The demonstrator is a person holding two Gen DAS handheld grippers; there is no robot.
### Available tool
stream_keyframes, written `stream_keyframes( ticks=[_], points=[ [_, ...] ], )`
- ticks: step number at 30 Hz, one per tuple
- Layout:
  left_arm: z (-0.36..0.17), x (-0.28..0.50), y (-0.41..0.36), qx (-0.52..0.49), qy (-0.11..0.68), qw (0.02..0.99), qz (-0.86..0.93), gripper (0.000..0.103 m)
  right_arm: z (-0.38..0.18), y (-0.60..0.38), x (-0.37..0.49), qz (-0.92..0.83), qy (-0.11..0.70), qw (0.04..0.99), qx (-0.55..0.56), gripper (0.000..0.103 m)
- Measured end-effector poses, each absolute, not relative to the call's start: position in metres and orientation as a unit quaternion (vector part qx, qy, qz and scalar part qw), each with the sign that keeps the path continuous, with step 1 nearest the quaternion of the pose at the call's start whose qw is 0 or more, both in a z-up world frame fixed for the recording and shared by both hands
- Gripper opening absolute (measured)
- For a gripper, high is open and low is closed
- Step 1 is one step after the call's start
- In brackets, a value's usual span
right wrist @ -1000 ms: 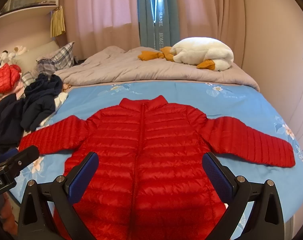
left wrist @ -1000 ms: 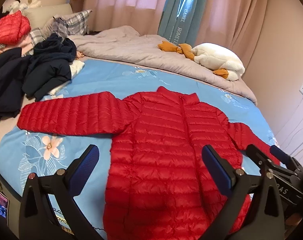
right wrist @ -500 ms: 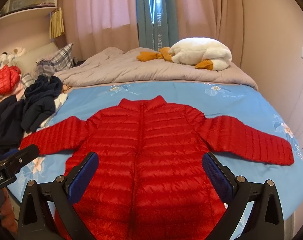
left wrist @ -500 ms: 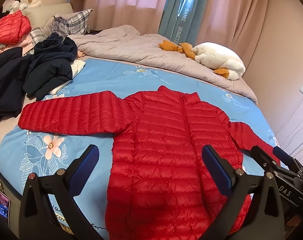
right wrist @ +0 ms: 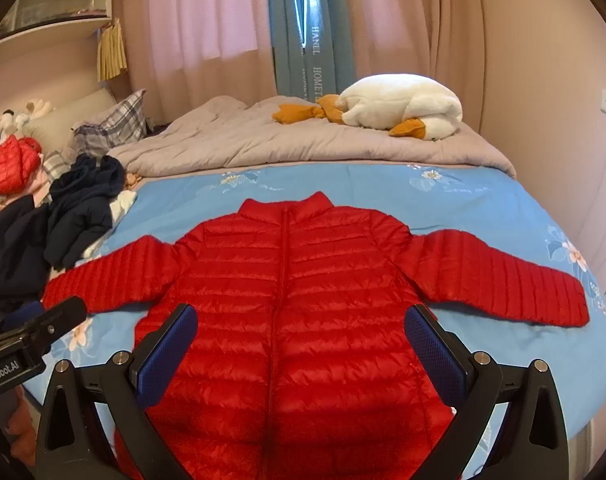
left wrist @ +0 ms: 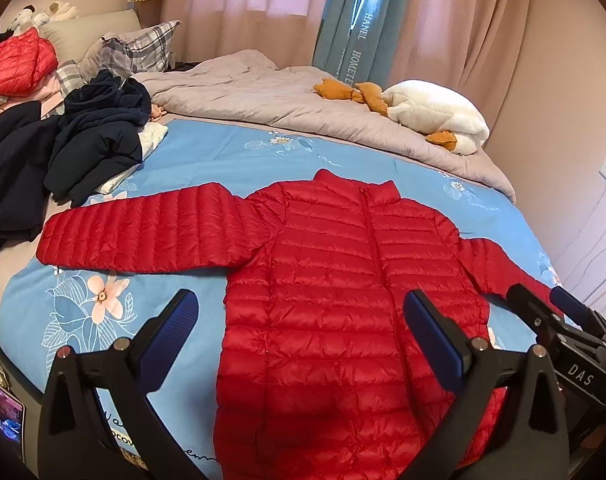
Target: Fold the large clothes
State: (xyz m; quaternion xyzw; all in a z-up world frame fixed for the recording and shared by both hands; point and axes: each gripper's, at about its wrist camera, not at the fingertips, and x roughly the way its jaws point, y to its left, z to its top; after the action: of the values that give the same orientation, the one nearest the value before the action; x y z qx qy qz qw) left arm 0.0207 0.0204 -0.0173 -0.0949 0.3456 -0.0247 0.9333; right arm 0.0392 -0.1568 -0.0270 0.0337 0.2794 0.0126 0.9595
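Observation:
A red quilted puffer jacket (left wrist: 335, 280) lies flat and front up on the blue floral bedsheet (left wrist: 231, 160), zipped, with both sleeves spread out sideways. It also shows in the right wrist view (right wrist: 287, 300). My left gripper (left wrist: 301, 332) is open and empty, held above the jacket's lower left part. My right gripper (right wrist: 301, 340) is open and empty above the jacket's hem. The right gripper's body shows at the right edge of the left wrist view (left wrist: 563, 328); the left one shows at the left edge of the right wrist view (right wrist: 31, 336).
A pile of dark navy clothes (left wrist: 63, 148) lies at the left of the bed, with another red jacket (left wrist: 15, 64) behind it. A grey duvet (left wrist: 263, 96), a plaid pillow (left wrist: 139, 48) and a white plush goose (left wrist: 435, 116) lie at the far side. A phone (left wrist: 7, 416) shows at the lower left.
Both grippers have risen and drawn back slightly, so the jacket sits a little lower in both views. The jaws stay open and the jacket has not moved.

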Motion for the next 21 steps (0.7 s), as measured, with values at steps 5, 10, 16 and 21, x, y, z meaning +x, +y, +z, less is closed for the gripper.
stream_keyframes(
  ticks=[5,10,16,21],
  points=[
    [-0.018,0.021,0.018,-0.091,0.347,0.933,-0.030,0.103,-0.026,-0.158,0.038,0.013,0.279,0.960,0.037,0.103],
    [-0.018,0.022,0.015,-0.088,0.349,0.932,-0.032,0.103,-0.024,-0.160,0.039,0.012,0.279,0.959,0.041,0.103],
    [-0.018,0.020,0.011,-0.084,0.350,0.932,-0.035,0.103,-0.022,-0.163,0.040,0.011,0.278,0.959,0.044,0.103],
    [-0.018,0.022,0.007,-0.080,0.351,0.932,-0.035,0.103,-0.023,-0.163,0.040,0.011,0.280,0.959,0.043,0.103]
  ],
)
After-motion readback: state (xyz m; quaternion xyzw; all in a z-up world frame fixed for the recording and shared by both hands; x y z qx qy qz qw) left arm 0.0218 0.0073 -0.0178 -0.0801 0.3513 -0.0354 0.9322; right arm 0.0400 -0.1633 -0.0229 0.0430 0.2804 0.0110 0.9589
